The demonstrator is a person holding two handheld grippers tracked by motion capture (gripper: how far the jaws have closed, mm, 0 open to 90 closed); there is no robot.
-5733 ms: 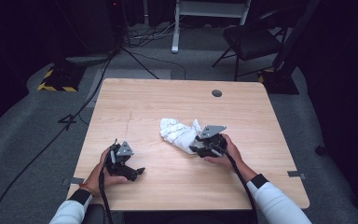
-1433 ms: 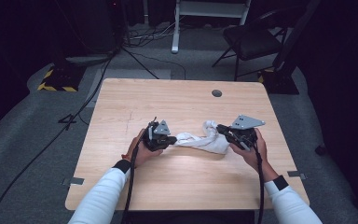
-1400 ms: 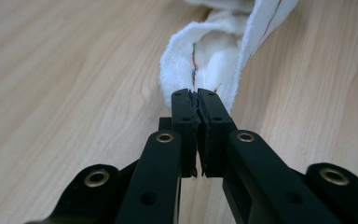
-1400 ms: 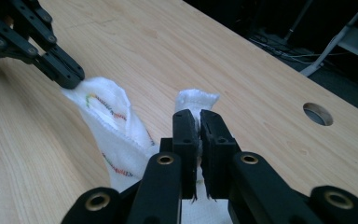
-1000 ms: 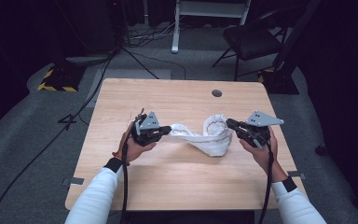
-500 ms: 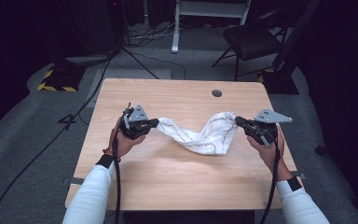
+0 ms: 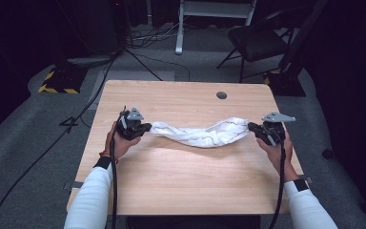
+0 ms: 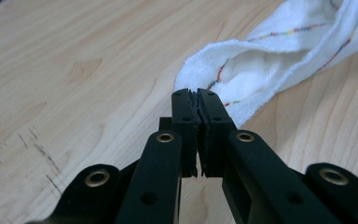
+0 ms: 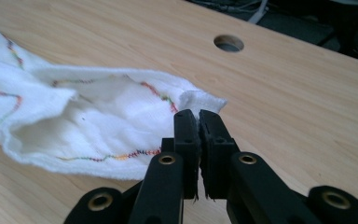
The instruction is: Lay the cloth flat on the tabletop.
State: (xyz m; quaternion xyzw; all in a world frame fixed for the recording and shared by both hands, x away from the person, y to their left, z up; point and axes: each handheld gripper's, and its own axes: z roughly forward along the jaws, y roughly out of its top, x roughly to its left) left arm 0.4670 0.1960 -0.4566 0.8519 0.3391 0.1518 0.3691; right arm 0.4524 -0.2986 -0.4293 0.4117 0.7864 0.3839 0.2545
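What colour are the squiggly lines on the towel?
Rainbow stitching on the white towel: red, yellow, green, blue. The right gripper view shows it best.

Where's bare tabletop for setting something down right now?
Free: the near half of the table between the forearms, and the far strip up to the grommet hole. Crowded: the middle band, where the towel spans left gripper to right gripper.

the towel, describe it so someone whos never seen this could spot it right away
On the light wooden table, look across the middle, between the person's two hands. The towel stretches there as a sagging rope, one end clamped in the left gripper, the other in the right gripper. It is the one soft white thing on the table, with thin multicoloured stitching along its edges.
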